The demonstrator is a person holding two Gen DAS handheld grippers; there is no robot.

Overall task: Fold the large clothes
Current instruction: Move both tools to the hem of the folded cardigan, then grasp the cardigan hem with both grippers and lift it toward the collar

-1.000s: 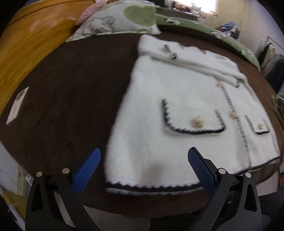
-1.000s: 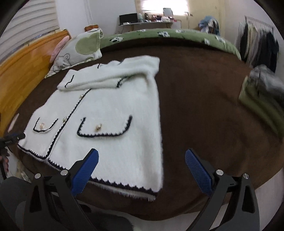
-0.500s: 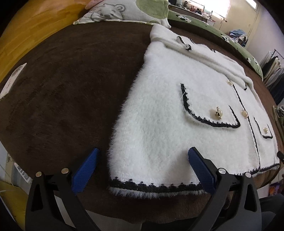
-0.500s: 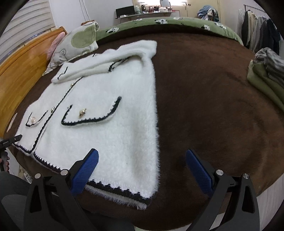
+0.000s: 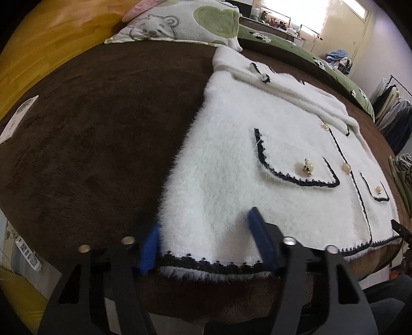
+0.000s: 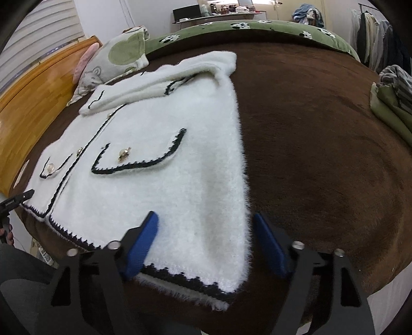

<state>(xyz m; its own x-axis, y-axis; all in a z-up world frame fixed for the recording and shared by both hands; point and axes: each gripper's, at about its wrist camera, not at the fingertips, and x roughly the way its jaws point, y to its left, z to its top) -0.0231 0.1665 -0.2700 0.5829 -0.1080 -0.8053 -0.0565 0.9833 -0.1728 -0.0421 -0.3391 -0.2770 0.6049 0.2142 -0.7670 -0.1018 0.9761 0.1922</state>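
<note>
A fluffy white cardigan (image 5: 231, 159) with black trim, gold buttons and two pockets lies flat on a brown bed cover (image 5: 90, 154), sleeves folded across its top. My left gripper (image 5: 203, 239) is open, its blue fingers astride the cardigan's near left hem corner. The cardigan also shows in the right wrist view (image 6: 167, 159). My right gripper (image 6: 206, 242) is open, its fingers astride the near right hem corner. The tip of the other gripper shows at the far edge of each view.
A bear pillow (image 5: 185, 23) and wooden headboard (image 5: 38, 46) lie at the bed's head. A green blanket (image 6: 231, 28) runs along the far side. Folded clothes (image 6: 391, 103) sit on the bed's right. A white card (image 5: 18, 118) lies on the left. Hanging clothes (image 6: 378, 33) stand beyond.
Both grippers have moved forward and down to the cardigan's hem. Their fingers have narrowed and now straddle the two bottom corners.
</note>
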